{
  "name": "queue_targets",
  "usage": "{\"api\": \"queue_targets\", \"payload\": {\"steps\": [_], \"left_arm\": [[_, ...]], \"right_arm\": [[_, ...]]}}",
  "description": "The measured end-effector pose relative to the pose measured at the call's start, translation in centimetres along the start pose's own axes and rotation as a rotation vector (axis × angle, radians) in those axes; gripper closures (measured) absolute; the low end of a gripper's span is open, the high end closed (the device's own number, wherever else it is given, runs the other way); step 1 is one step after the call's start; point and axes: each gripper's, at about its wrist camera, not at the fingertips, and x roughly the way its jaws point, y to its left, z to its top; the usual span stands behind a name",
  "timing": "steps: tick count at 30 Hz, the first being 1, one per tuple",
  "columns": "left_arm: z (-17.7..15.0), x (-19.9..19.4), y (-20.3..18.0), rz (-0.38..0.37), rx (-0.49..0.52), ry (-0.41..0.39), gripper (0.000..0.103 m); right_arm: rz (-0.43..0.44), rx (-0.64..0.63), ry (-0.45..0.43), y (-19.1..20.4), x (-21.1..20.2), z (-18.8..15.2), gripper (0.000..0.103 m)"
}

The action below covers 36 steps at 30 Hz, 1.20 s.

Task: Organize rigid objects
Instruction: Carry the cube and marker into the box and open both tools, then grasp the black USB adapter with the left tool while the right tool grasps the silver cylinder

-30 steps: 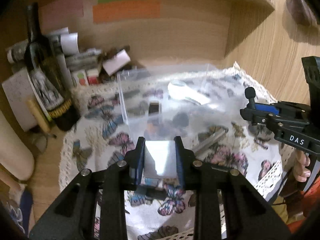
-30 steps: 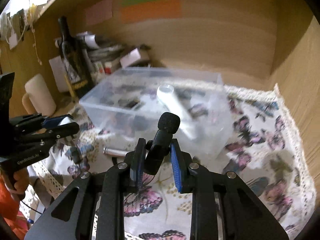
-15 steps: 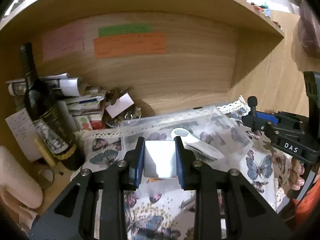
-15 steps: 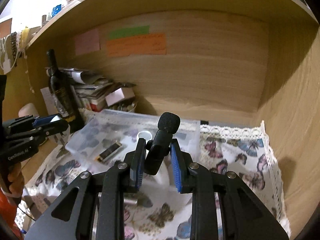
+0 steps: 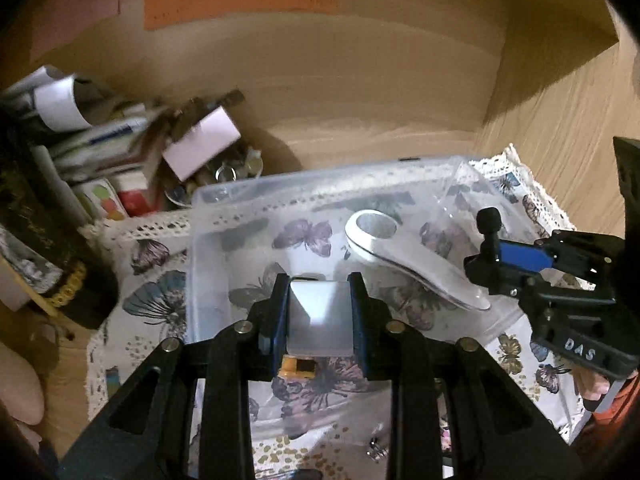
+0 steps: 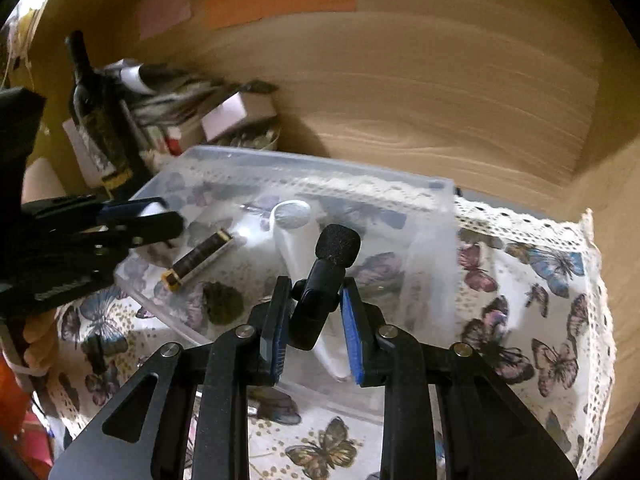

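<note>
A clear plastic bin (image 5: 320, 184) (image 6: 436, 248) stands on the butterfly cloth. Inside lie a white handled magnifier (image 5: 400, 256) (image 6: 292, 220) and a dark harmonica-like bar (image 6: 200, 256) (image 5: 298, 369). My left gripper (image 5: 320, 312) is shut on a white translucent block (image 5: 320, 320) and holds it over the bin's left part; it also shows in the right wrist view (image 6: 156, 210). My right gripper (image 6: 316, 312) is shut on a small black microphone (image 6: 324, 280) above the bin's near side; it also shows in the left wrist view (image 5: 494, 240).
A dark wine bottle (image 6: 100, 120) and a heap of papers and small boxes (image 5: 132, 160) crowd the back left corner. Wooden walls close in behind and to the right. A small metal piece (image 5: 376, 450) lies on the cloth (image 6: 540, 280) in front of the bin.
Both grippers have tilted down and moved in over the bin with their loads still held. The view of the shelf above has dropped out.
</note>
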Motion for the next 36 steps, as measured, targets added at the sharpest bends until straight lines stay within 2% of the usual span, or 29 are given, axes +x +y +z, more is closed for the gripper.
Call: {"api": "queue_targets", "payload": {"steps": [9,13,15,20,25,28,31,36], "left_arm": [[-0.7,0.6,-0.1,-0.024,0.011,0.026,0.075],[-0.9,-0.5,-0.1,-0.016,0.009,0.007,0.075],[-1.0,-1.2,0.1,-0.025,0.0,-0.003,0.074],[-1.6,-3.9,0.4,0.004,0.004,-0.061,0.06],[-2.6,-7.1,0.6,0.047,0.019,-0.12,0.031],[-3.9,-8.5,0.8,0.088,0.035,-0.137,0.022],[-5.4,-9.1,1.5,0.107,0.015,-0.124,0.018],[-8.5,-8.4,2.2,0.122,-0.007,-0.034,0.018]], "right_arm": [[0.0,-0.037,0.003,1.2,1.0,0.6,0.078],[-0.002,-0.034,-0.008,1.4,0.6,0.7,0.046],[-0.009,-0.042,-0.02,1.6,-0.1,0.5,0.045],[-0.003,-0.075,-0.052,2.3,-2.0,0.2,0.042],[0.007,-0.099,-0.09,3.1,-4.2,-0.6,0.038],[0.019,-0.114,-0.092,3.6,-4.9,-1.4,0.037],[0.033,-0.123,-0.088,4.3,-5.2,-2.6,0.037],[0.068,-0.125,-0.034,5.4,-3.8,-4.6,0.037]]}}
